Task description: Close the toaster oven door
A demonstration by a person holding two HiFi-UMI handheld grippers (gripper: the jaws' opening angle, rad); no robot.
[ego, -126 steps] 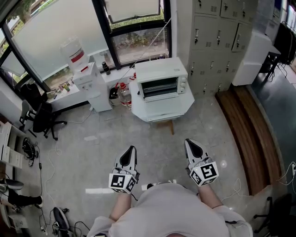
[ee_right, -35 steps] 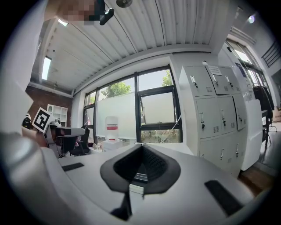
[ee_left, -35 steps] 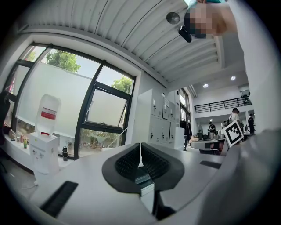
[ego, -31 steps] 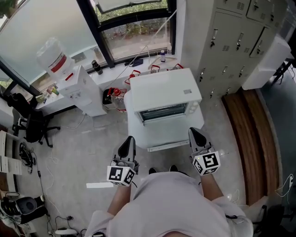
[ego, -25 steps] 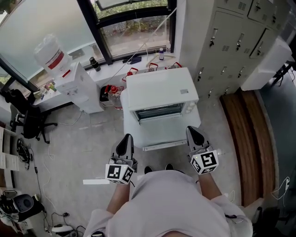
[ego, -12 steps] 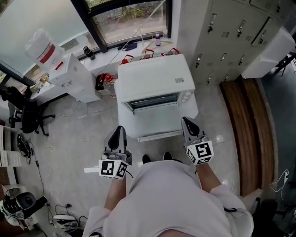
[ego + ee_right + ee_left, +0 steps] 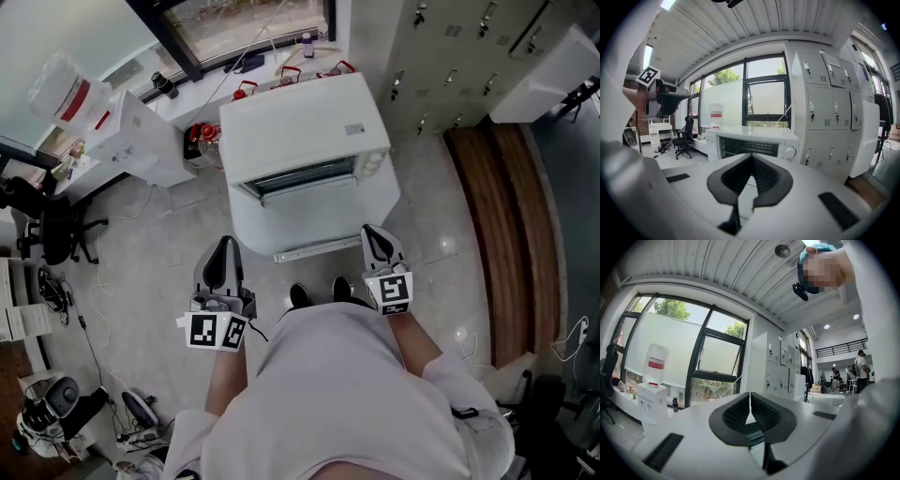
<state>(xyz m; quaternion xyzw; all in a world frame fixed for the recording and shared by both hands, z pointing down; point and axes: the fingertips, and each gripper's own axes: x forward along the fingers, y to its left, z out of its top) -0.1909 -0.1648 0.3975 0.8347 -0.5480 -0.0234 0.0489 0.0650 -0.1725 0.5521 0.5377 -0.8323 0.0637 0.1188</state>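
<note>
The white toaster oven (image 7: 305, 127) stands on a white stand straight ahead, and its dark opening (image 7: 302, 177) shows. Its door (image 7: 314, 217) lies folded down towards me, with the handle bar (image 7: 319, 249) at the front edge. My left gripper (image 7: 223, 244) hangs shut and empty, left of the door and short of the stand. My right gripper (image 7: 372, 232) is shut too, holds nothing, and sits close to the door's right front corner. In the right gripper view the oven (image 7: 750, 140) with its knob (image 7: 790, 151) shows just beyond the shut gripper (image 7: 751, 157). The left gripper view shows the left gripper (image 7: 750, 396) with its jaws pressed together.
A water dispenser (image 7: 131, 136) with its bottle (image 7: 64, 86) stands to the oven's left, and bottles line the window sill. Grey lockers (image 7: 450, 37) and a wooden strip (image 7: 506, 206) are on the right. An office chair (image 7: 47, 225) and cables lie at far left. The person's shoes (image 7: 319, 293) are just before the stand.
The person has stepped closer to the oven, so it now lies right in front of both grippers. Both grippers stay shut and empty.
</note>
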